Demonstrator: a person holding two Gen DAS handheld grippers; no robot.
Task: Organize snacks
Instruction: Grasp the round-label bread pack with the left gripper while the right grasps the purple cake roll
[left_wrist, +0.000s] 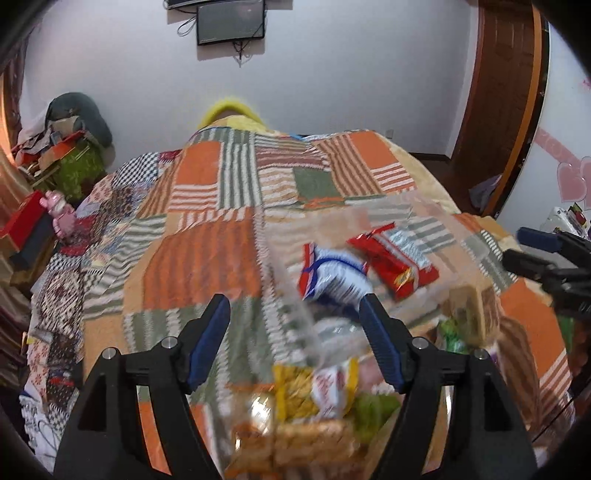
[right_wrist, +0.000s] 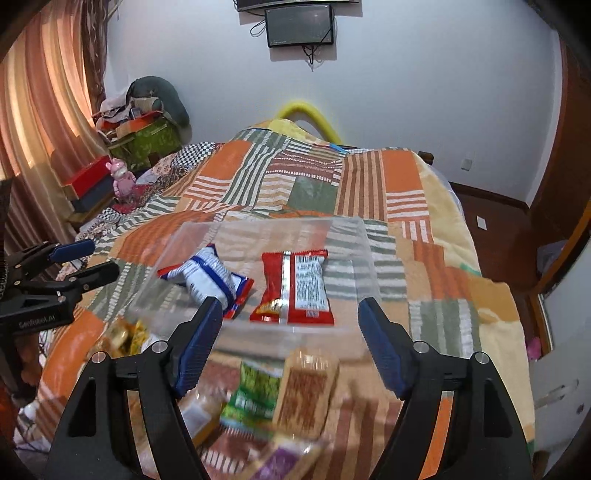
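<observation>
A clear plastic container (right_wrist: 351, 240) lies on the patchwork bedspread (right_wrist: 406, 206). Inside it are a red snack packet (right_wrist: 295, 288) and a white-and-blue packet (right_wrist: 207, 277); both also show in the left wrist view, red (left_wrist: 395, 258) and white-blue (left_wrist: 332, 277). Loose snacks lie in front of it: a green packet (right_wrist: 255, 391), a brown wafer packet (right_wrist: 306, 395), and yellow and orange packets (left_wrist: 295, 398). My left gripper (left_wrist: 295, 306) is open and empty above the loose snacks. My right gripper (right_wrist: 291, 310) is open and empty over the container's near edge.
A pink toy (right_wrist: 122, 177) and red boxes (right_wrist: 88, 177) stand at the bed's left side, with a cluttered pile (right_wrist: 144, 122) behind. A screen (right_wrist: 299, 26) hangs on the far wall. A wooden door (left_wrist: 506, 85) is at the right.
</observation>
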